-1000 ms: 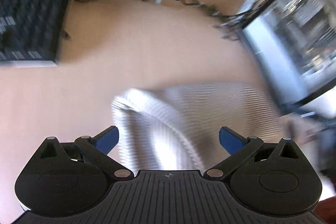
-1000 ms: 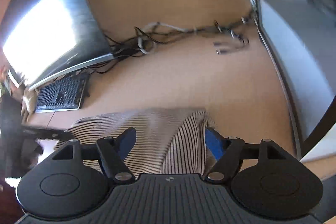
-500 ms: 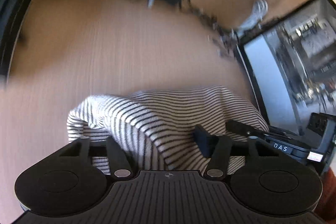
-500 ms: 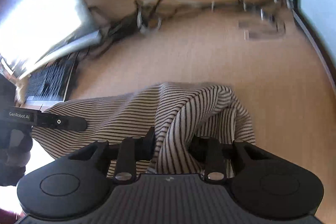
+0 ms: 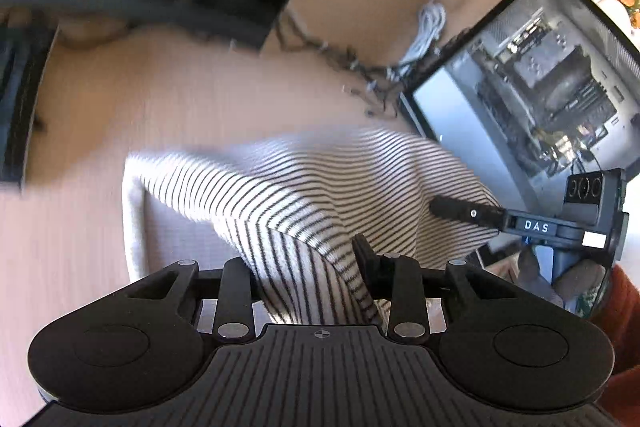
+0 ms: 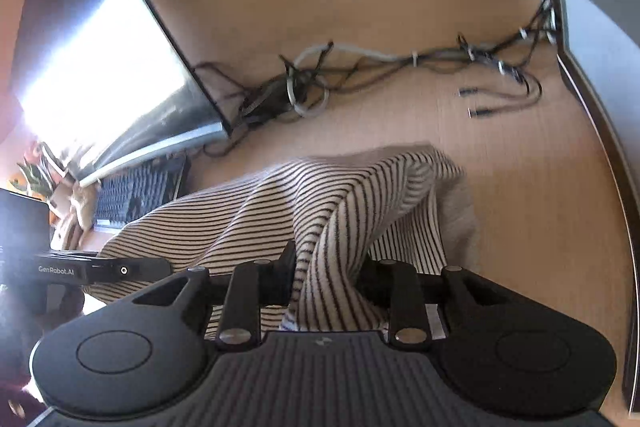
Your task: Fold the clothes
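both jaws clamped on bunched cloth: left gripper (image 5: 304,267), right gripper (image 6: 328,267) lift striped shirt (image 5: 320,187) off desk (image 5: 140,99). risk: far hem drags into cables (image 6: 304,87), or fold slips loose.

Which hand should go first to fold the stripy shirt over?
Probably neither alone. The left gripper and right gripper each pinch a bunch of the striped shirt, so both look equally ready. The fabric hangs between them, so moving together should suit best.
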{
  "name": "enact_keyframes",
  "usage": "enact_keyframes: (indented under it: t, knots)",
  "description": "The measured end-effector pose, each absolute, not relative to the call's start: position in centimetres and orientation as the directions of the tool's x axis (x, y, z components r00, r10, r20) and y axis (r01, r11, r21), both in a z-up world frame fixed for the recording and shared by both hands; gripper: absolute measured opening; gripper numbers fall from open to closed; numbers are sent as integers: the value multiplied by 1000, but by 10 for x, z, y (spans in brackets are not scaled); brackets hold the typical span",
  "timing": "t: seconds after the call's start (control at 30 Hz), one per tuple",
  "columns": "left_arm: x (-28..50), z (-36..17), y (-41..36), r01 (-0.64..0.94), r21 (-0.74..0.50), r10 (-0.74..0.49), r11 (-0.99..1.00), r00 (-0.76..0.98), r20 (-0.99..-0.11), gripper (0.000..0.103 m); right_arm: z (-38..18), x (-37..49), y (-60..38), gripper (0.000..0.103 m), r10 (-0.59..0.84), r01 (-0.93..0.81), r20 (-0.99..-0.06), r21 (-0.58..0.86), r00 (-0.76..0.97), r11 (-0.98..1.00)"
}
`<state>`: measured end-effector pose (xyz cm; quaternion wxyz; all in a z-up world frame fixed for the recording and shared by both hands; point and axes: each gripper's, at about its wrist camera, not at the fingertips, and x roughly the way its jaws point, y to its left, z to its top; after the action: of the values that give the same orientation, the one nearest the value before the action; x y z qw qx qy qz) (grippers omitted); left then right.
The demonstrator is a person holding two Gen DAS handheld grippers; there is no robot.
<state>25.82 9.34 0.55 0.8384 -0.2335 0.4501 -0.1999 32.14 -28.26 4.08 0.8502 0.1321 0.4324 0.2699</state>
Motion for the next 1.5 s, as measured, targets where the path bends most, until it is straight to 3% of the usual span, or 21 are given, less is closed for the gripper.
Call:
enact_keyframes:
  t: [0.1,0.2,0.37,0.5,0.57,0.63,0.77,0.87,0.97,1.23,1.4,1.5]
  knots:
    - [246,-18,96,84,-561,-528,824,474,-705,38,17,320,-283,28,536,-320,-715,432,449,843]
    - [239,-26,99,55,-524,-485,850,473,-736,48,-3,316,-281,38,470,-295,-768,371,435,880]
    - [226,-1,121,34,-477,-418,878,541,-730,55,15,306,-285,72,394,-293,-775,278,494,915]
    - [218,32,120,91,-515,-458,852,605,-651,84,43,307,-298,91,377,-264,-710,271,595,926]
    - [221,40,109,128,-550,-503,825,610,-613,88,52,309,-300,101,404,-262,-664,308,628,914]
    - [226,40,97,153,-580,-545,800,588,-597,93,57,313,-297,103,458,-278,-616,369,641,887]
    - [239,18,75,145,-577,-561,804,507,-654,95,43,331,-275,103,551,-294,-565,484,615,824]
    - [243,-4,69,108,-571,-550,814,460,-697,96,10,344,-268,103,575,-218,-585,567,572,794]
    - [243,-8,73,124,-579,-562,806,467,-683,101,-13,339,-270,103,581,-159,-586,614,564,773]
    - [279,-11,71,192,-488,-511,851,517,-687,103,-19,291,-259,103,588,-191,-618,587,522,787]
    - [314,-8,72,169,-430,-446,887,556,-702,103,-22,282,-251,103,662,-147,-593,685,458,714]
    - [318,1,71,137,-421,-422,896,558,-714,103,-5,281,-248,103,658,-189,-601,657,454,730]
